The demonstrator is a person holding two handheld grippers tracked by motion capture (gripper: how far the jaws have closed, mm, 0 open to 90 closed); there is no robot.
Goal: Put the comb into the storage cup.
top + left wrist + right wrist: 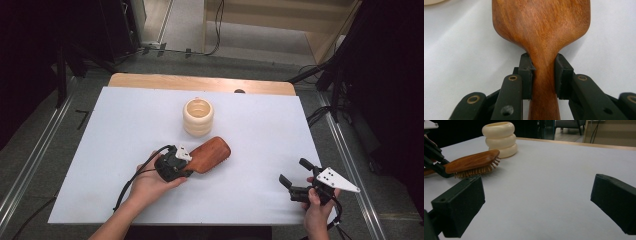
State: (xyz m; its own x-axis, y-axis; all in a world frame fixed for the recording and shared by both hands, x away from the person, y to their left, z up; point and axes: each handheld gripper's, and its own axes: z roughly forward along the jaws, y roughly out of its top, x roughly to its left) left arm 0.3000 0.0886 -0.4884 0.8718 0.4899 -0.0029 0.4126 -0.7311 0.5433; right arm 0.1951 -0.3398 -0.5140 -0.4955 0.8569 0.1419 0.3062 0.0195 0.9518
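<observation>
Left gripper (544,72) clamped on the wooden hairbrush (541,27) neck, right gripper (536,202) idle with jaws wide apart: grasp made, probably lifting next toward the cream ribbed cup (198,116).

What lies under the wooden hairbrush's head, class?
Under the wooden hairbrush, pale bristles point down at the white table. Whether their tips touch it, and the patch beneath, cannot be seen. The left gripper clamps the handle.

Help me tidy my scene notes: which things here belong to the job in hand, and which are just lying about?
In the job: wooden hairbrush, clamped at its neck by the left gripper.

Lying about: cream ribbed holder, standing apart on the white table; right gripper, open and holding nothing.
</observation>
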